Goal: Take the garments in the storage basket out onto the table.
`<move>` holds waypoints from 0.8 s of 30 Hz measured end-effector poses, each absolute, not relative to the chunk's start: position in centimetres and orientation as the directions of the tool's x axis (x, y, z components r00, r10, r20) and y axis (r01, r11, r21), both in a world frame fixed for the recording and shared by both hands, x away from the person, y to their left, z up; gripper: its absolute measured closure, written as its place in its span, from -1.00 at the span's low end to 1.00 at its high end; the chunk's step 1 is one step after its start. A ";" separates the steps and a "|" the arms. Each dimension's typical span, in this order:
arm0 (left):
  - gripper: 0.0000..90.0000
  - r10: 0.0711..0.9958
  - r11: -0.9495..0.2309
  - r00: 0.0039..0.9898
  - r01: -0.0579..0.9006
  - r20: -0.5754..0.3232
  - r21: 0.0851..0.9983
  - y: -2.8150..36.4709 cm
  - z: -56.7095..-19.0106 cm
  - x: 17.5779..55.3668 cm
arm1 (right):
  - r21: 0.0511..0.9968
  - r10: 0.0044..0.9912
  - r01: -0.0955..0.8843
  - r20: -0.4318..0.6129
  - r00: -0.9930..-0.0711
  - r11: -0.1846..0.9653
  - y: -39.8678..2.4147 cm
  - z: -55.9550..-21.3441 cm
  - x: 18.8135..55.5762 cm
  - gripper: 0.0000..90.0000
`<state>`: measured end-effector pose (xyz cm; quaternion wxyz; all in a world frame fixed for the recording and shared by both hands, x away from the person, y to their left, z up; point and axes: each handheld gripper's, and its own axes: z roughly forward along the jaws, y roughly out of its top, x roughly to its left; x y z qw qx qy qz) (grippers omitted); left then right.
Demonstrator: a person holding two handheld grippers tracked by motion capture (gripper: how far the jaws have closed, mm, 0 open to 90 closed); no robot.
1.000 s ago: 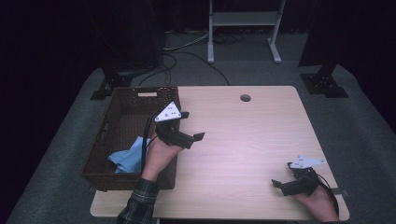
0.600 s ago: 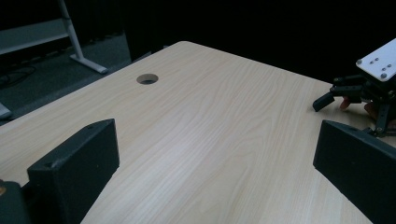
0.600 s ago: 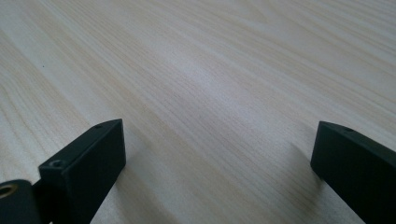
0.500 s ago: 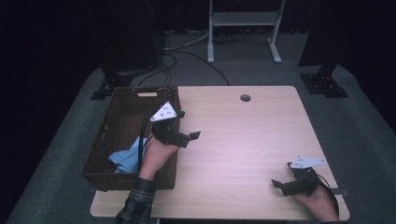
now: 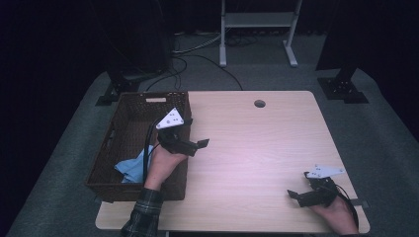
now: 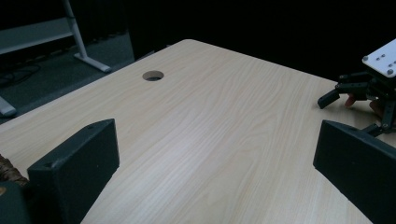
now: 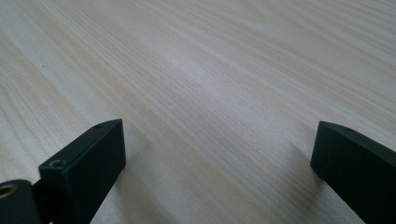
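A blue cloth [image 5: 133,167] lies crumpled in the near end of the brown wicker basket [image 5: 126,129], which sits on the left edge of the surface [image 5: 257,148]; part of it is hidden behind the person's left forearm. The left hand-held gripper [image 5: 195,145] hangs just past the basket's right rim, over bare wood, its jaws spread wide and empty. The right hand-held gripper [image 5: 296,195] rests low near the front right corner, well apart from the cloth, jaws likewise spread with nothing between them. The cloth looks light, soft and limp, so it would probably sag and trail when lifted. A raised fold near its middle seems the best place to pinch.
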<state>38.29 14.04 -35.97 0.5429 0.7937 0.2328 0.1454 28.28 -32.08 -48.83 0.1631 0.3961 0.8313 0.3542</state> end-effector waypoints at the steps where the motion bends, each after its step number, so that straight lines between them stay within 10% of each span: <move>1: -1.00 0.527 -0.298 0.850 0.212 -0.025 0.931 14.1 -36.0 38.3 | 0.718 0.774 0.543 0.010 -0.633 0.435 -32.1 -48.8 28.3 -0.95; 24: -1.00 0.566 -0.267 0.824 0.226 -0.038 0.937 16.7 -36.3 38.1 | 0.718 0.774 0.544 0.010 -0.633 0.435 -32.1 -48.8 28.3 -0.95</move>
